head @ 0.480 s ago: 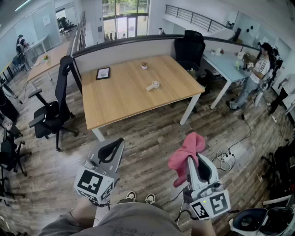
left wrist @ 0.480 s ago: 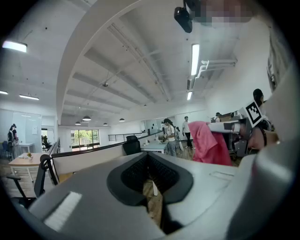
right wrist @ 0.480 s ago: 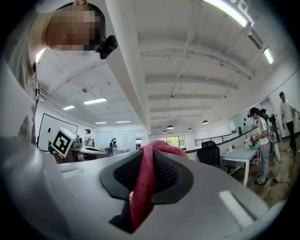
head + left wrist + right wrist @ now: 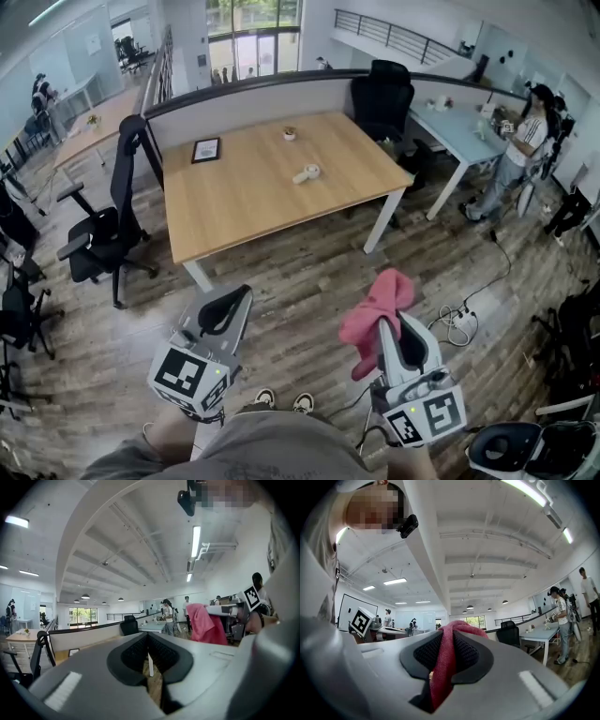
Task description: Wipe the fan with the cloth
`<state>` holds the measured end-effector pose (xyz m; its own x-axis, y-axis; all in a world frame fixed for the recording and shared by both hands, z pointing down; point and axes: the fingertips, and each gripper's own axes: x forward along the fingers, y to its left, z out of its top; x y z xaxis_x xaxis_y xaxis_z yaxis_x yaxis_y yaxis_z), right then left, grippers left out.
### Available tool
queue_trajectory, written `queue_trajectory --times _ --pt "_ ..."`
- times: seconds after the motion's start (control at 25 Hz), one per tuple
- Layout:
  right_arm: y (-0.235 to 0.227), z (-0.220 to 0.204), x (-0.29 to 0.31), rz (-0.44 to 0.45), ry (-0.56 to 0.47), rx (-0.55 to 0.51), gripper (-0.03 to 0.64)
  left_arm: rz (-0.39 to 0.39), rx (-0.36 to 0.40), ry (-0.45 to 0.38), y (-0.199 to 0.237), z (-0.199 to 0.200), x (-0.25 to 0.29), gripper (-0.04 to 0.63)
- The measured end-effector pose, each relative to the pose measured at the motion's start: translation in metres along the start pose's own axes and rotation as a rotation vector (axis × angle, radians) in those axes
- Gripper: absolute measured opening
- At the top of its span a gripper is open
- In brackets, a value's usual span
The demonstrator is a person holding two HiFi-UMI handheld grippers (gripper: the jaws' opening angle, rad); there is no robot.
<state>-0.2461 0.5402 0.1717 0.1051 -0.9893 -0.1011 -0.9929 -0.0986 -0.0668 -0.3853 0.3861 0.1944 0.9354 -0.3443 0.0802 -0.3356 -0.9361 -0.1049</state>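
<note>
Head view: right gripper (image 4: pixel 394 336) was clenched on the pink cloth (image 4: pixel 373 319) over the floor (image 4: pixel 309 281); left gripper (image 4: pixel 228 305) was closed on nothing. The small white fan (image 4: pixel 307 173) lay on the wooden table (image 4: pixel 234 211), well apart from both grippers.

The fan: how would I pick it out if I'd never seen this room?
Find the big wooden table ahead. Three small things sit on it; the fan is the white one near the middle, not the dark picture frame or the tiny pot.
</note>
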Motion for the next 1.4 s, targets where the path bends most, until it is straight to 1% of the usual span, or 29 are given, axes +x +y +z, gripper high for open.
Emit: queue_trajectory --times 0.16,0.2,0.28,0.4,0.48,0.68,0.84,1.2,1.4 --pt "-0.013 0.001 -0.005 0.002 0.005 -0.001 0.063 0.03 -0.02 -0.004 -0.007 -0.001 0.008 0.002" --pt "-0.016 0.001 -0.006 0.004 0.007 0.0 0.063 0.036 -0.027 -0.003 -0.01 -0.002 0.01 0.015" --pt "-0.021 -0.001 -0.01 0.009 0.009 0.002 0.063 0.047 -0.028 0.006 -0.015 -0.005 0.014 0.194" --pt "-0.028 -0.006 -0.016 0.019 0.01 0.002 0.063 0.08 0.007 0.009 -0.019 -0.007 0.016 0.265" --pt "-0.034 -0.009 -0.019 0.018 0.009 0.002 0.063 0.092 0.018 0.003 -0.021 -0.005 0.017 0.267" --pt "-0.046 -0.016 -0.017 0.02 0.029 0.02 0.063 0.102 0.007 0.013 -0.019 -0.005 0.027 0.266" --pt "-0.059 -0.02 -0.006 0.019 0.037 0.014 0.063 0.101 -0.004 0.014 -0.015 -0.01 0.041 0.265" --pt "-0.088 -0.03 0.043 0.029 0.05 0.007 0.063 0.092 -0.005 0.018 0.012 -0.017 0.093 0.265" --pt "-0.115 -0.04 0.085 0.021 0.069 0.023 0.063 0.08 -0.013 0.047 0.036 -0.027 0.136 0.265"
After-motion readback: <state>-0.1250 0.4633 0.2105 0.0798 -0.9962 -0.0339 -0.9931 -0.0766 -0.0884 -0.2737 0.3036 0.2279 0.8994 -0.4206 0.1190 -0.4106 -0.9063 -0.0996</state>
